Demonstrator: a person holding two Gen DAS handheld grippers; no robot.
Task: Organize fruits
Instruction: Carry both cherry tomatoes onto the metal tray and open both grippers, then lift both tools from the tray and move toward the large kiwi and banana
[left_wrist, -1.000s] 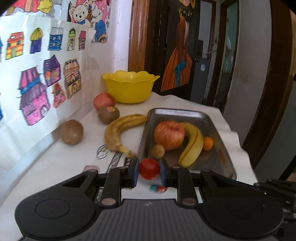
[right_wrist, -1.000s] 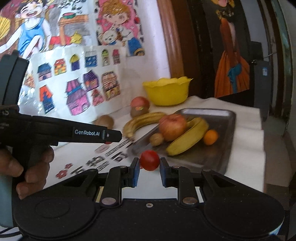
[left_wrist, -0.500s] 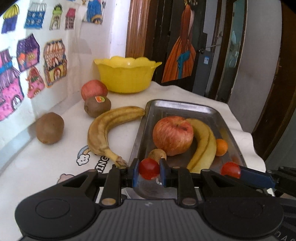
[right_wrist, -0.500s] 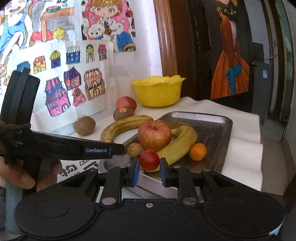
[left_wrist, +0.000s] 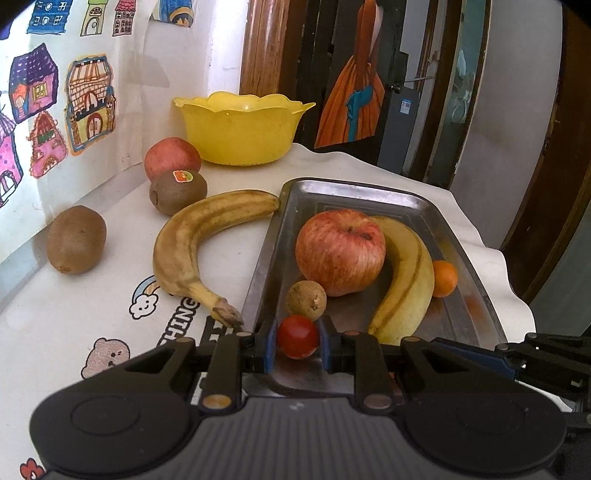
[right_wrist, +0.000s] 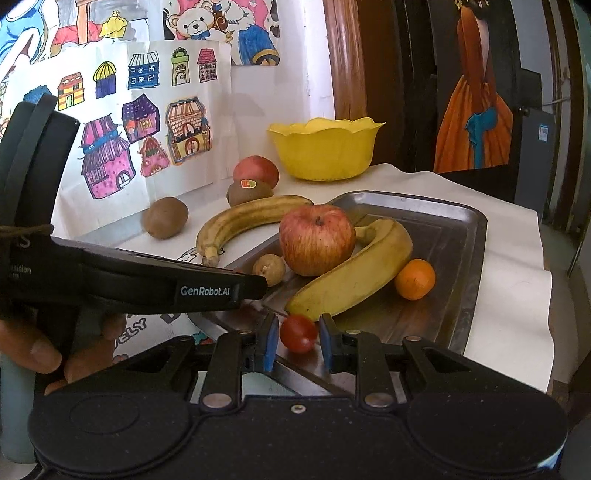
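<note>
In the left wrist view, the left gripper (left_wrist: 297, 345) sits at lower centre, its blue pads clamped on a small red tomato (left_wrist: 297, 336) over the near end of the metal tray (left_wrist: 369, 192). Just above the tomato lies a small brown fruit (left_wrist: 306, 300), touching a big red apple (left_wrist: 340, 252). A yellow banana (left_wrist: 406, 273) curves round the apple's right side, and a small orange (left_wrist: 445, 278) lies right of it. Left of the tray, on the white tablecloth (left_wrist: 92, 310), lie a spotted banana (left_wrist: 195, 236), two kiwis (left_wrist: 76, 239) (left_wrist: 178, 192) and a second apple (left_wrist: 171, 157). A yellow bowl (left_wrist: 242, 129) stands at upper centre.

In the right wrist view, the right gripper (right_wrist: 297, 345) at lower centre has narrow jaws around another tomato (right_wrist: 298, 333); a thin gap shows at each pad, so the tomato looks loose, over the tray's near edge. At left, a hand (right_wrist: 33, 354) holds the left gripper's black body. The apple, banana and orange lie in the tray above.
</note>
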